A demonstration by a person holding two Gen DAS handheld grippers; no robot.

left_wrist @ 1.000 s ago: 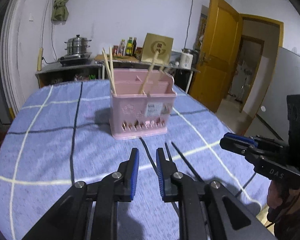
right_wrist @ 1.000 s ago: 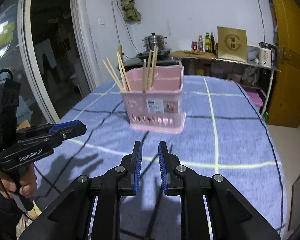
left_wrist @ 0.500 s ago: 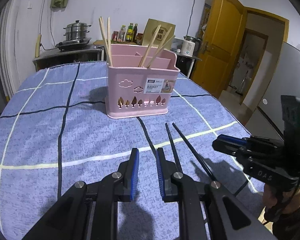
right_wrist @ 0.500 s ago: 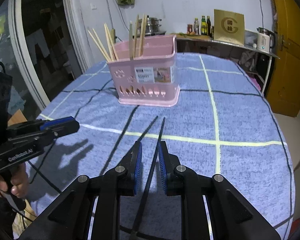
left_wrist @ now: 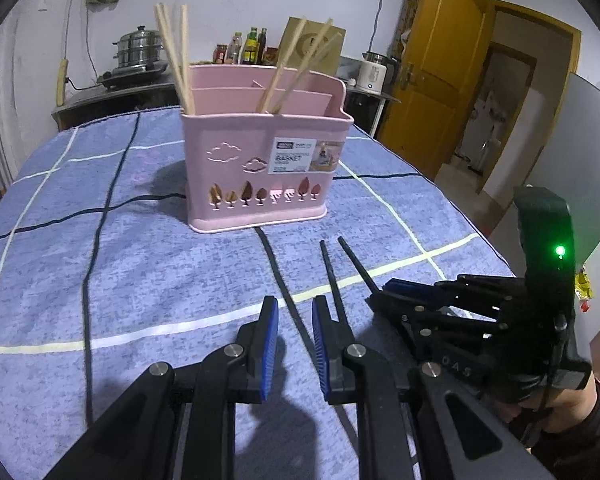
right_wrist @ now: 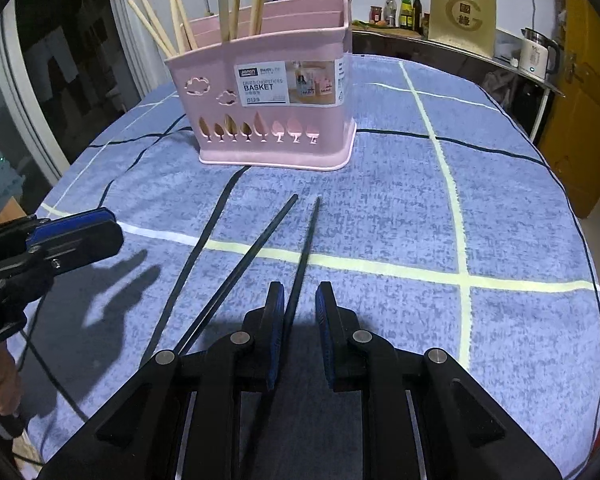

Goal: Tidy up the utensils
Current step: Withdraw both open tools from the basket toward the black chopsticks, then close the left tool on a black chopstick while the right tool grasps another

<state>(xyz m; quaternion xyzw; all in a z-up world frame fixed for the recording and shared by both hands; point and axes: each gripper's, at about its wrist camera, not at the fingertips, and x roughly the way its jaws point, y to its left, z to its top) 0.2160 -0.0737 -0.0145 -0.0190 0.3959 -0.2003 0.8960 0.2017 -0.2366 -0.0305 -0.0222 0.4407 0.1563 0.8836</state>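
Table [right_wrist: 520,200] under a blue checked cloth fills both views. Pink basket [right_wrist: 276,120] stands upright, well ahead of both hand-held grippers, label facing them; pale wooden chopsticks [left_wrist: 176,52] stand in its compartments, leaning outward.

Two black chopsticks [right_wrist: 306,240] lie flat on the cloth between the basket and the hand-held grippers. Long axes run from near the grippers toward the basket, far tips close together just short of its base, near ends spread apart.

Right hand-held gripper [right_wrist: 300,320]: tilted down over the table, jaws a narrow gap apart, not pressing. One black chopstick runs lengthwise into that gap; whether it touches a pad I cannot tell. The other passes just left of it.

Left hand-held gripper [left_wrist: 294,332]: jaws a narrow gap apart, nothing between them. Both black chopsticks lie just to its right.
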